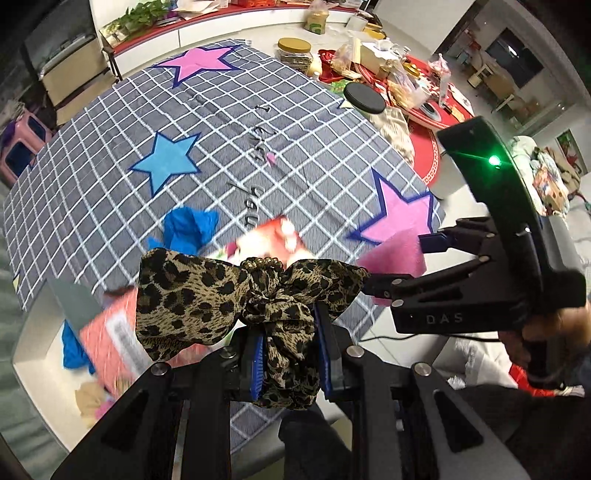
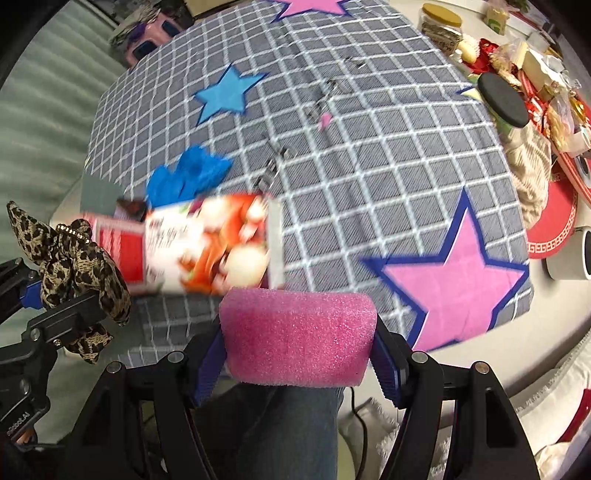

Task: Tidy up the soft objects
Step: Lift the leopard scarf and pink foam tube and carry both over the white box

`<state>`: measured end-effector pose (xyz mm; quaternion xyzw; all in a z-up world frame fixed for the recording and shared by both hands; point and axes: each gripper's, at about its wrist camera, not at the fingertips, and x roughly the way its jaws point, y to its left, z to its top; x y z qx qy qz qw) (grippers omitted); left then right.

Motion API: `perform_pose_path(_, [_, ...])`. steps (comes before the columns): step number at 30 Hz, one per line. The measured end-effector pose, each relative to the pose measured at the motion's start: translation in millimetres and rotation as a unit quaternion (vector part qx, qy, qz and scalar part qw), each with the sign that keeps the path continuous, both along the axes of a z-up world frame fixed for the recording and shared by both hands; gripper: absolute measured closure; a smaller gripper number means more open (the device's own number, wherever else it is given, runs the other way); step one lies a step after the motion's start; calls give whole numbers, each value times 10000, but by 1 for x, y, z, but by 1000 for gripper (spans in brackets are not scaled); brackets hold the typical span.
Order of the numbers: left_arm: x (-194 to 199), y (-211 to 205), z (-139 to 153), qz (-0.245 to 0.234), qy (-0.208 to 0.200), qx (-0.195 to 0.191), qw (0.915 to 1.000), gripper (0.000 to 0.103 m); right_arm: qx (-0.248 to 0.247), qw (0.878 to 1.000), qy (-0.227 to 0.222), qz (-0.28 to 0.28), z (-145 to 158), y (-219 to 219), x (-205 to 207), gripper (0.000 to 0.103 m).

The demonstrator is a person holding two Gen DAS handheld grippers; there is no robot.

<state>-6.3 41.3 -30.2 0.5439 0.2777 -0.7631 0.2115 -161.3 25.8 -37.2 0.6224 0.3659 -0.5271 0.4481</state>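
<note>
Gripping a leopard-print bow scrunchie (image 1: 255, 310) between blue pads (image 1: 257, 363), left gripper (image 1: 290, 354) closed on the fabric's gathered lower part, bow wings spread above the fingers; same scrunchie (image 2: 70, 266) and left gripper (image 2: 55, 306) visible at the left edge of the right wrist view. Pinching a pink foam sponge (image 2: 297, 336) across its width, right gripper (image 2: 297, 363) clamped on both ends, blue pads (image 2: 208, 365) pressed against the foam; sponge (image 1: 393, 258) and right gripper (image 1: 406, 258) also visible at right in the left wrist view, green indicator light (image 1: 494, 160) lit on the housing. Both held items raised above the near edge of a grey checked tablecloth (image 2: 369, 155) printed with pink and blue stars. Lying on the cloth just ahead of both grippers: a red and white printed package (image 2: 207, 245), blurred, with a crumpled blue cloth (image 2: 188, 175) touching its far side. Standing at the far right of the table: a jar with a black lid (image 2: 502, 99), a jar with a gold lid (image 2: 441, 16) and mixed clutter on a red mat (image 2: 550, 229). Below the left table edge: a further blue item and a beige item, too blurred to identify.
</note>
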Motion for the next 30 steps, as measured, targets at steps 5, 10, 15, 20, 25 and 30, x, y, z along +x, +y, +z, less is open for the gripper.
perform_pose_path(5, [34, 18, 5, 205, 43, -146, 9997, 78, 58, 9995, -128, 291, 1, 11, 33, 32])
perform_pose_path(10, [71, 27, 8, 639, 85, -216, 9977, 78, 16, 9966, -186, 797, 5, 13, 65, 32])
perform_pose_path(15, [106, 30, 13, 1188, 128, -367, 9922, 78, -138, 9897, -102, 1421, 15, 9, 101, 32])
perform_pose_path(20, [145, 30, 16, 1810, 186, -385, 9825, 78, -338, 9790, -142, 2007, 27, 5, 133, 32])
perform_pose_path(25, [178, 30, 14, 2294, 185, -378, 9724, 78, -514, 9677, -231, 2459, 38, -1, 165, 32])
perform_pose_path(30, [200, 28, 10, 2649, 177, -358, 9634, 78, -679, 9583, -244, 2766, 47, -8, 191, 32])
